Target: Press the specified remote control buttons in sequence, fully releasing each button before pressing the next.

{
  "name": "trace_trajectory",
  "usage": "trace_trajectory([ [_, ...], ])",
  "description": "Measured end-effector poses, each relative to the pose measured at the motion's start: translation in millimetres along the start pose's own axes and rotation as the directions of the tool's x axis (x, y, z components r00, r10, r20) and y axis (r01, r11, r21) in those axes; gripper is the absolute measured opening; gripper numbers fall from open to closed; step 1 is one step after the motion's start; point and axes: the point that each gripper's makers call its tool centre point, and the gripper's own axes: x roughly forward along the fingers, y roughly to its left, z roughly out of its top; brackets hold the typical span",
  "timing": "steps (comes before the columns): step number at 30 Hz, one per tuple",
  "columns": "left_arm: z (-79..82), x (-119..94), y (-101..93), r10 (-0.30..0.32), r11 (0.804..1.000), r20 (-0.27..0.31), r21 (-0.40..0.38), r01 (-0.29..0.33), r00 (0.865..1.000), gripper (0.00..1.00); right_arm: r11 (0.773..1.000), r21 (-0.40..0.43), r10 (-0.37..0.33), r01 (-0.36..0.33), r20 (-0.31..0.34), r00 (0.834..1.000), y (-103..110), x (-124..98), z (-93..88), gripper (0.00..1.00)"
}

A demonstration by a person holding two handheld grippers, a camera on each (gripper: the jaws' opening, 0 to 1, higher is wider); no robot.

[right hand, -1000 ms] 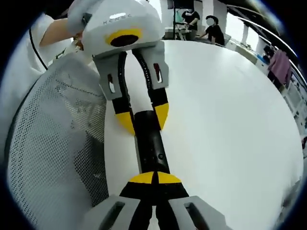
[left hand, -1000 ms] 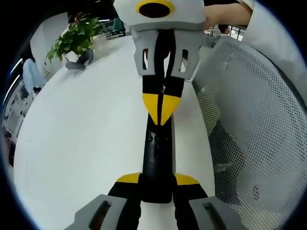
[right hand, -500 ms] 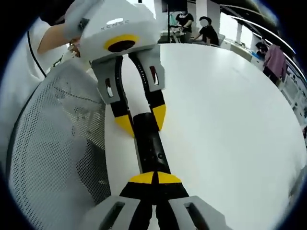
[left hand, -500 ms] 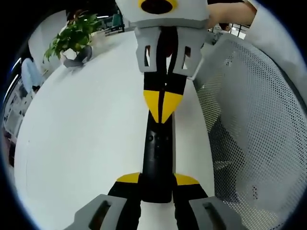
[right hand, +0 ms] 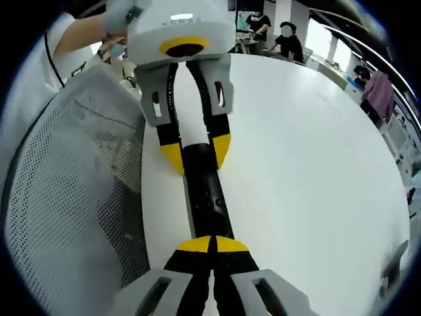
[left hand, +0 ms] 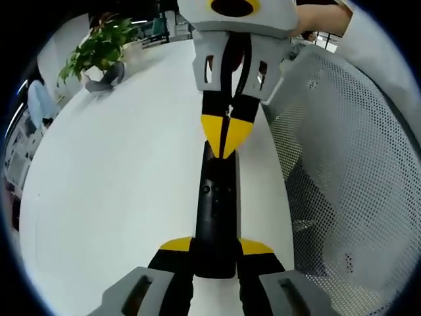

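Gripping one end of the black remote (left hand: 216, 217), the left gripper (left hand: 216, 247) clamps its sides; the right gripper (right hand: 212, 245), jaws together, tips touch the opposite end on the white table (left hand: 118, 171).

I am looking at the left gripper (left hand: 216, 249) first: its two jaws are showing as black bars tipped with yellow wedges, growing out of light grey plastic bases that each carry a dark slot. The right gripper (right hand: 212, 245) is wearing the same livery, black bars and yellow tips meeting along a thin dark seam. Seen from the far side, each tool is presenting a white housing with a yellow oval ringing a dark centre (faint lettering is sitting on the top of one, too small for me to read). The person's sleeve (right hand: 39, 72) is appearing white.
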Motion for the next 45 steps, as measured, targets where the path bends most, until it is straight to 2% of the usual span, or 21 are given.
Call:
trace_trajectory([
  [3,0.1,0.1,0.3,-0.001,1.0,0.001,-0.005,0.001,1.0,0.24,1.0,-0.014,-0.015,0.016,0.015,1.0,-2.1,3.9,1.3,0.0],
  [9,0.1,0.6,0.2,-0.001,1.0,-0.024,0.003,0.001,1.0,0.24,1.0,0.009,-0.016,0.016,0.024,1.0,-4.4,3.9,0.1,0.0],
  [12,0.0,0.5,0.2,0.0,1.0,-0.018,0.001,0.0,1.0,0.24,0.993,0.114,-0.007,-0.006,0.119,0.993,-5.2,2.9,1.7,0.0],
  [13,0.0,0.4,0.1,0.001,1.0,-0.015,-0.001,-0.001,1.0,0.24,0.992,0.123,-0.007,-0.009,0.131,0.991,-5.4,2.7,1.7,0.0],
  [15,0.1,0.5,0.0,0.003,1.0,-0.013,-0.001,-0.003,1.0,0.24,0.982,0.189,-0.015,-0.023,0.196,0.981,-6.3,1.9,1.8,0.0],
  [17,0.2,0.5,0.0,0.004,1.0,-0.013,-0.002,-0.004,1.0,0.24,0.977,0.212,-0.012,-0.038,0.232,0.973,-7.1,1.6,1.1,0.0],
  [19,0.1,0.4,-0.2,0.004,1.0,-0.013,-0.002,-0.004,1.0,0.24,0.983,0.18,-0.006,-0.038,0.238,0.971,-5.9,0.7,1.9,0.0],
  [20,0.1,0.4,-0.2,0.004,1.0,-0.013,-0.001,-0.004,1.0,0.24,0.993,0.112,0.002,-0.028,0.226,0.974,-5.3,1.9,2.7,0.0],
  [24,-0.1,0.3,-0.4,0.0,1.0,-0.017,0.003,0.0,1.0,0.24,1.0,0.017,0.014,-0.018,0.182,0.983,-3.9,5.4,5.4,0.0],
  [26,-0.1,0.2,-0.3,-0.001,1.0,-0.016,0.002,0.001,1.0,0.24,0.998,-0.062,0.022,-0.014,0.133,0.991,-2.8,8.2,8.0,0.0],
  [28,-0.2,-0.1,-0.5,0.001,1.0,-0.01,-0.001,-0.001,1.0,0.24,0.995,-0.094,0.026,-0.019,0.072,0.997,-1.7,8.9,8.1,0.0],
  [33,-0.3,-0.7,-0.6,0.006,1.0,0.017,-0.007,-0.005,1.0,0.24,0.99,-0.136,0.043,-0.049,-0.05,0.998,-1.0,10.7,9.7,0.0],
  [36,0.2,-0.5,-0.5,0.003,1.0,0.017,0.002,-0.003,1.0,0.24,0.997,-0.066,0.041,-0.048,-0.1,0.994,-2.0,11.9,9.4,0.0],
  [38,0.3,-0.4,-0.6,0.002,1.0,0.017,0.006,-0.002,1.0,0.24,0.995,-0.083,0.052,-0.059,-0.09,0.995,-3.7,11.9,10.2,0.0],
  [39,0.3,-0.5,-0.5,0.0,1.0,0.02,0.005,0.0,1.0,0.24,0.997,-0.029,0.075,-0.077,-0.07,0.995,-0.9,10.4,10.1,0.0],
  [42,0.3,-0.3,-0.5,0.0,1.0,0.021,0.004,0.0,1.0,0.24,0.997,0.008,0.077,-0.077,-0.026,0.997,-2.5,8.3,10.1,0.0],
  [45,0.4,-0.1,-0.5,0.002,1.0,0.011,-0.001,-0.002,1.0,0.24,0.997,0.061,0.049,-0.054,0.072,0.996,-2.1,6.8,13.1,0.0],
])
